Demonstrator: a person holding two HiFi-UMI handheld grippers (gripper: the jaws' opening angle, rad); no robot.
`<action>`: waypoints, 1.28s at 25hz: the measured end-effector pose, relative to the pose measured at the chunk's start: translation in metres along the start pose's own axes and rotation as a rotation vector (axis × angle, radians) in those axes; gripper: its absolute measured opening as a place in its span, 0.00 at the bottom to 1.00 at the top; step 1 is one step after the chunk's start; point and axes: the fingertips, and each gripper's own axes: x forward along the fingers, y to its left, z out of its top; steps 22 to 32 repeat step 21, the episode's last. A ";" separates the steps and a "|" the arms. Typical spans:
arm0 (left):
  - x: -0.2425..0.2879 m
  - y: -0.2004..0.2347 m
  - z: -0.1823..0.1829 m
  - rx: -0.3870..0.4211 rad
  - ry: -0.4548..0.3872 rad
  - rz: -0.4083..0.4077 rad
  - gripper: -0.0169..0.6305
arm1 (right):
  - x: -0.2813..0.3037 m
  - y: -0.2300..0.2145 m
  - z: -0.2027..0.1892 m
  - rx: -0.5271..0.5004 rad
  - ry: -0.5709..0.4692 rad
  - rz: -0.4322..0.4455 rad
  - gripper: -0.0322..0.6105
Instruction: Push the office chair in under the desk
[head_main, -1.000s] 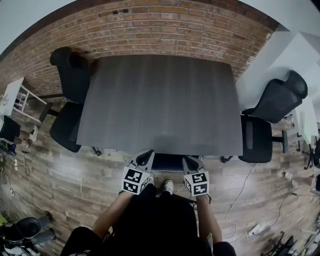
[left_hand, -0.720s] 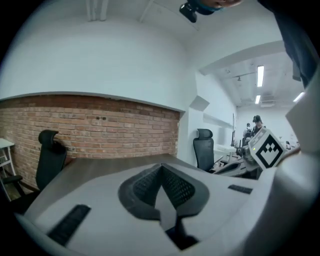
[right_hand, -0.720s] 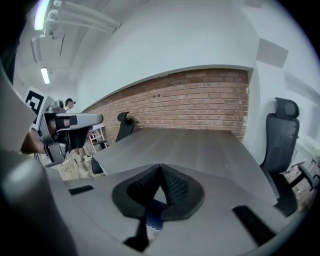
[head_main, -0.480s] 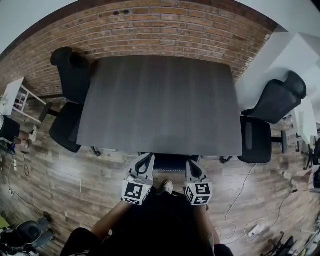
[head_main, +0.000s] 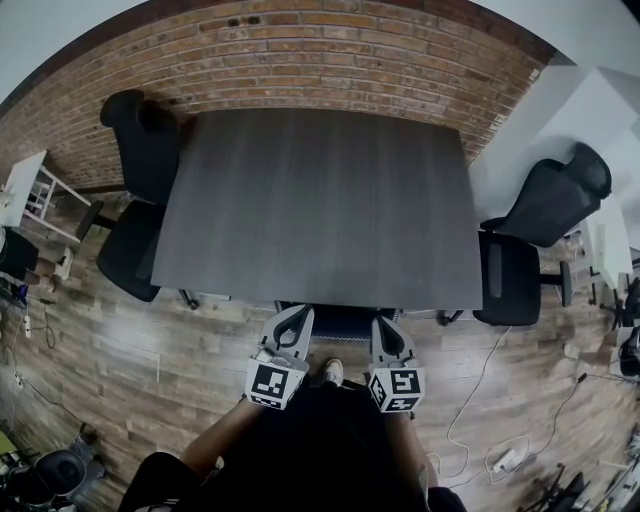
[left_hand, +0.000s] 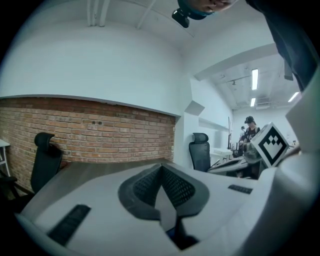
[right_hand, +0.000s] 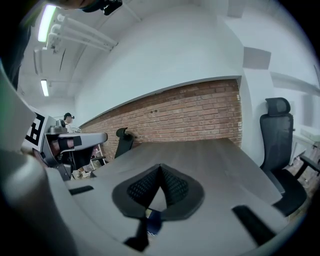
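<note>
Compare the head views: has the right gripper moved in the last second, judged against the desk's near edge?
Yes. The right gripper has drawn back from the desk's near edge, toward the person's body, lower in the picture.

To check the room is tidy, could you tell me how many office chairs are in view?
3: a chair at the desk's left side, a chair at its right side, and a chair mostly hidden under its near edge. More may be out of sight.
</note>
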 end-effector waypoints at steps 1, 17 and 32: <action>-0.001 0.000 0.000 0.005 0.000 -0.001 0.04 | -0.001 -0.001 0.000 -0.002 0.002 -0.003 0.05; -0.014 0.001 0.003 0.020 -0.025 0.003 0.04 | -0.006 0.001 0.002 -0.030 -0.006 -0.024 0.05; -0.017 0.002 0.002 0.011 -0.010 0.000 0.04 | -0.008 0.002 0.005 -0.035 -0.011 -0.022 0.05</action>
